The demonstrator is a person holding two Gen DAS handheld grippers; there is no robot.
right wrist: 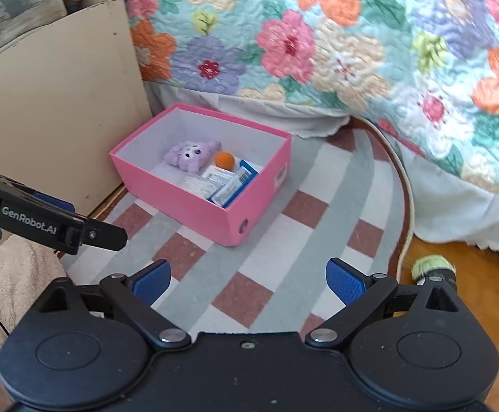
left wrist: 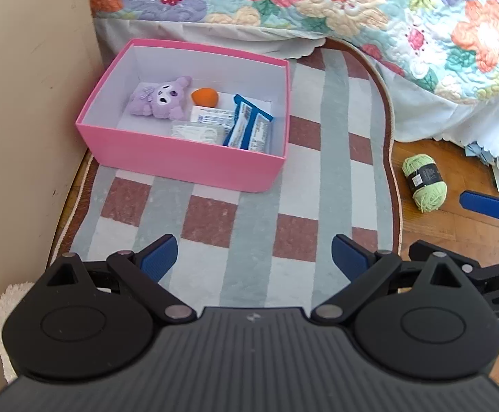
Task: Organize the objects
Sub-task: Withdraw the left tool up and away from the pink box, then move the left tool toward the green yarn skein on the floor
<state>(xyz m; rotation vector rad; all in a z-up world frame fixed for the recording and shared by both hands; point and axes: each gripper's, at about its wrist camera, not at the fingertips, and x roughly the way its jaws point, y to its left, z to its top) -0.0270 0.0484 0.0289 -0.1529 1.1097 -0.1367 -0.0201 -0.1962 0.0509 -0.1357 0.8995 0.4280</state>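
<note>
A pink box (left wrist: 187,161) stands on the checked rug (left wrist: 249,213) by the wall; it also shows in the right wrist view (right wrist: 194,209). In it lie a purple plush toy (left wrist: 162,98), an orange ball (left wrist: 204,96), blue-and-white packets (left wrist: 249,127) and a clear packet. A green yarn skein (left wrist: 424,183) lies on the wood floor to the right of the rug, partly hidden in the right wrist view (right wrist: 433,267). My left gripper (left wrist: 254,257) is open and empty above the rug. My right gripper (right wrist: 247,279) is open and empty, left of the yarn.
A bed with a flowered quilt (left wrist: 352,7) and white skirt runs along the back and right. A beige cabinet wall (left wrist: 26,103) stands on the left. A fluffy cream mat (right wrist: 15,274) lies near left. The wood floor (left wrist: 455,226) is at right.
</note>
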